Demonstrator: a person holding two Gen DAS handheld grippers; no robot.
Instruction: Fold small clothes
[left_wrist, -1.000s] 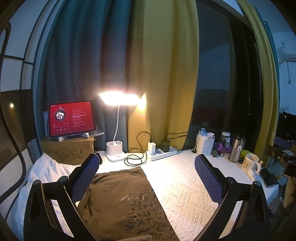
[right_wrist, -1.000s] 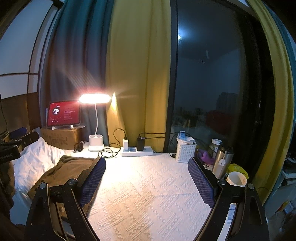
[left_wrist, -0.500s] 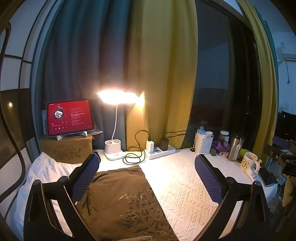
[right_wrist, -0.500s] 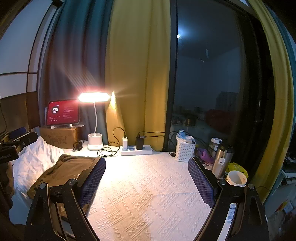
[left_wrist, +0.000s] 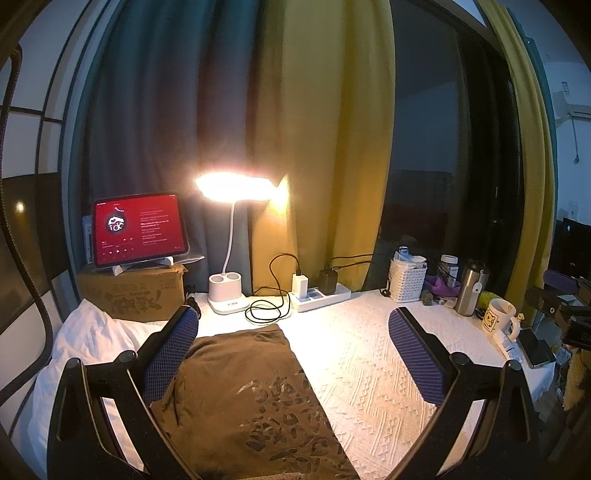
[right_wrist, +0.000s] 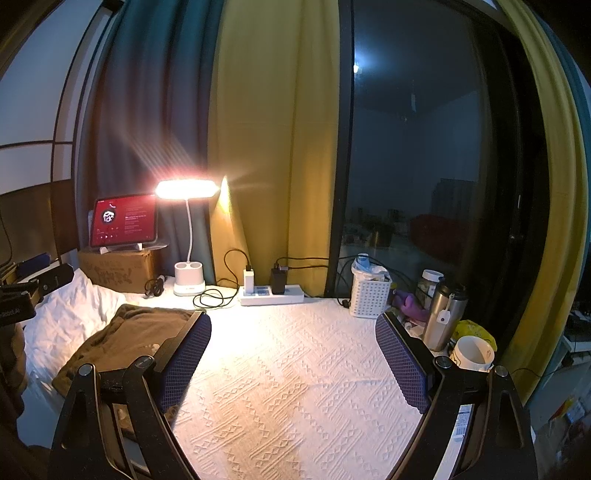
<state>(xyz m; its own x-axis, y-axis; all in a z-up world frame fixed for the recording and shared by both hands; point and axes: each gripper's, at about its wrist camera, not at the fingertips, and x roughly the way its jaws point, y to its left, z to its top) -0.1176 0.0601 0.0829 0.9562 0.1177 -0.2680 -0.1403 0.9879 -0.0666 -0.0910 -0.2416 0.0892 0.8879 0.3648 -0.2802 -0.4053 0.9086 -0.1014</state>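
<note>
My left gripper (left_wrist: 291, 354) and right gripper (right_wrist: 293, 360) hover spread and empty above the white bedspread (right_wrist: 295, 376). The brown shirt (left_wrist: 240, 398) lies on its left side, limp and light; I judge a corner or hem easiest to pinch.
</note>
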